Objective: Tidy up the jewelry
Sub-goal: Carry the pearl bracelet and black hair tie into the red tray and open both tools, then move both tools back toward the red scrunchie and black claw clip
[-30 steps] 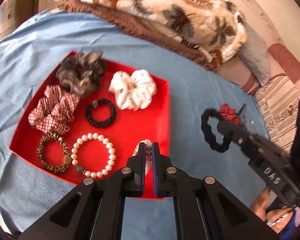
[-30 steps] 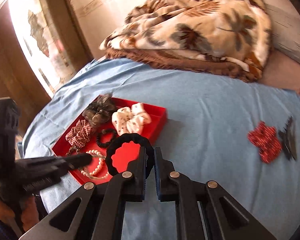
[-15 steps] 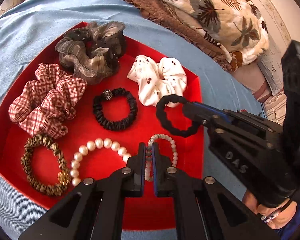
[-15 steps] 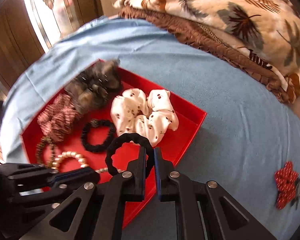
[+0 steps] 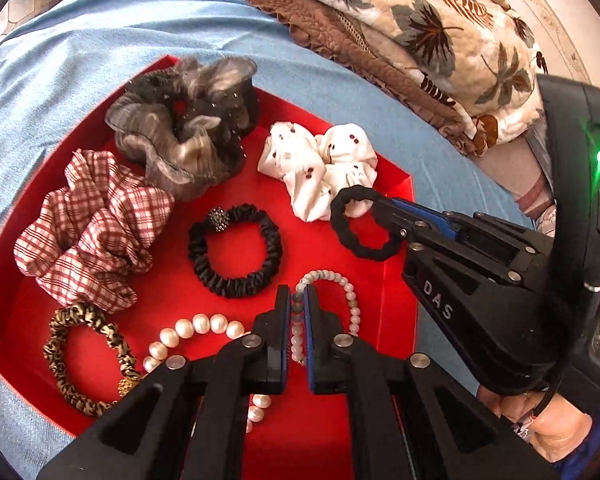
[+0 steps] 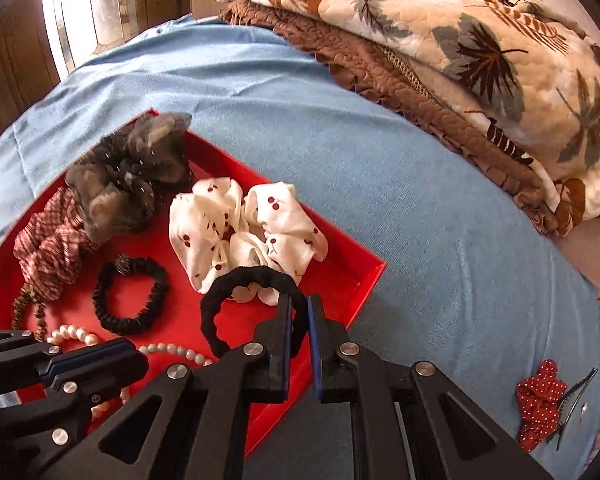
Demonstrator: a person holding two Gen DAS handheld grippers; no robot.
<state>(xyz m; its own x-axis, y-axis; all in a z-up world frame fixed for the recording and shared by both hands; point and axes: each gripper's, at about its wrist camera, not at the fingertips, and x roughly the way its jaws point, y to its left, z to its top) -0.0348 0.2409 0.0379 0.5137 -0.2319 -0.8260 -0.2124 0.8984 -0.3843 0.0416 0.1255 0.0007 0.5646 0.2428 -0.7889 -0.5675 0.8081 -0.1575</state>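
A red tray (image 5: 396, 280) (image 6: 364, 284) lies on a blue bedspread and holds scrunchies and bracelets. My left gripper (image 5: 299, 308) is shut on a pale bead bracelet (image 5: 350, 292) low over the tray's right side; it also shows in the right wrist view (image 6: 100, 356). My right gripper (image 6: 299, 312) is shut on a black hair tie (image 6: 236, 292), held over the tray's right part next to the white cherry scrunchie (image 6: 240, 232). The hair tie (image 5: 360, 252) also shows in the left wrist view, beside the right gripper (image 5: 384, 216).
In the tray lie a grey scrunchie (image 5: 184, 128), a plaid scrunchie (image 5: 88, 228), a black scrunchie (image 5: 236, 252), a leopard band (image 5: 84, 356) and a pearl bracelet (image 5: 196, 332). A red dotted scrunchie (image 6: 540, 404) and a dark clip (image 6: 576, 400) lie on the bedspread at right. A folded quilt (image 6: 460, 40) lies behind.
Both grippers have moved in over the tray and lower. The right gripper has brought the black hair tie from over the bedspread to the tray's right part. Both stay shut.
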